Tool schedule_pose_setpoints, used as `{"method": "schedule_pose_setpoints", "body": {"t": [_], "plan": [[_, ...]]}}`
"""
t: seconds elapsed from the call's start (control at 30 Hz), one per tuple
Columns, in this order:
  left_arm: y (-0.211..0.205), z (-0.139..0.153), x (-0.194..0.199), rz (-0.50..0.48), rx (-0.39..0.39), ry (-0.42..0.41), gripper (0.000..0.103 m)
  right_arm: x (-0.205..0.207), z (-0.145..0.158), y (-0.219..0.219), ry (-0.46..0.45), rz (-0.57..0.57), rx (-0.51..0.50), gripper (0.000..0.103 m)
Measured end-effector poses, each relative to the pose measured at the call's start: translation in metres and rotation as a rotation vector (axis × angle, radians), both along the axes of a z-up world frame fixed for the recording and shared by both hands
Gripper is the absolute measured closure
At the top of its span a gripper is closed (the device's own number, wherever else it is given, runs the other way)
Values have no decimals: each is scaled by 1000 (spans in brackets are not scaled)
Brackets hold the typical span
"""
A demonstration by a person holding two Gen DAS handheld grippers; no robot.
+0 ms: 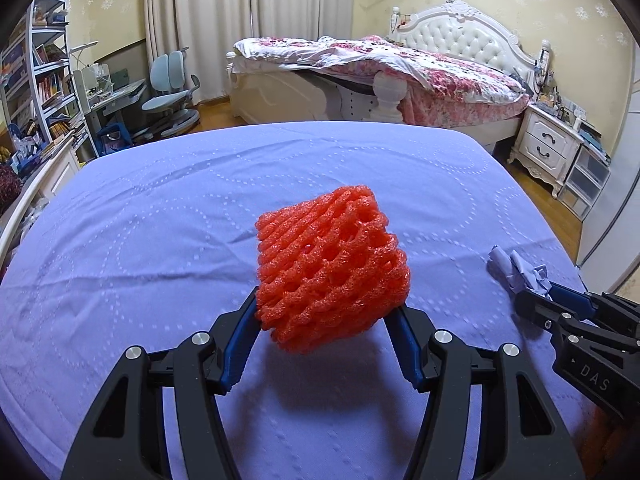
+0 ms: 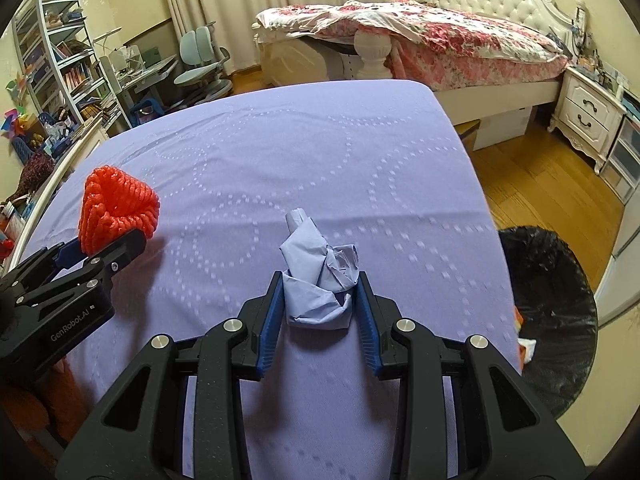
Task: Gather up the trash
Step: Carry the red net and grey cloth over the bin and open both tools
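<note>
Each hand-held gripper (image 1: 330,316) (image 2: 318,300) is black plastic with ribbed blue finger pads (image 2: 269,320), round silver screws and white lettering on its side.

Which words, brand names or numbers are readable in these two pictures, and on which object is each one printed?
"DAS": white letters on the black body of the right tool, in the left wrist view; further letters may be cut off.
"GenRobot.AI": on the black body of the left tool, in the right wrist view.
Book spines on the bookshelf: too small and blurred to read.
</note>
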State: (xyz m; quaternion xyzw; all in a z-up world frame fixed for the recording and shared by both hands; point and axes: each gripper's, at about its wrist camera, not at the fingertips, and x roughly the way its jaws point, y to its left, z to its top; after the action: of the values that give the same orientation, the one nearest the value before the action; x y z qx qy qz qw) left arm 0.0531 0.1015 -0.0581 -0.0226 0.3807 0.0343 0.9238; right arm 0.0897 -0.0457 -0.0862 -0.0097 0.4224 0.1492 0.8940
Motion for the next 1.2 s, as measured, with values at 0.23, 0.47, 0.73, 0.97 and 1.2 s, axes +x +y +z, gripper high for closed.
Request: {"method": "schedule_pose_setpoints", "body": {"t": [0.23, 0.47, 0.73, 0.97, 1.2], "plan": [[-29, 0, -15, -41, -16, -14, 43, -27, 5, -32, -24, -50, 9, 69], [-73, 10, -18, -127, -21, -54, 43, -45, 11, -80, -65, -154, 14, 69], [-129, 14, -6, -236, -46, -67, 43, -52, 16, -140, -92, -297, 0, 69], [-179, 16, 9, -320, -29, -86, 43, -46, 15, -182, -106, -377, -1, 69], [-211, 9, 21, -366, 3, -78, 43, -37, 7, -209, -105, -409, -10, 69]]}}
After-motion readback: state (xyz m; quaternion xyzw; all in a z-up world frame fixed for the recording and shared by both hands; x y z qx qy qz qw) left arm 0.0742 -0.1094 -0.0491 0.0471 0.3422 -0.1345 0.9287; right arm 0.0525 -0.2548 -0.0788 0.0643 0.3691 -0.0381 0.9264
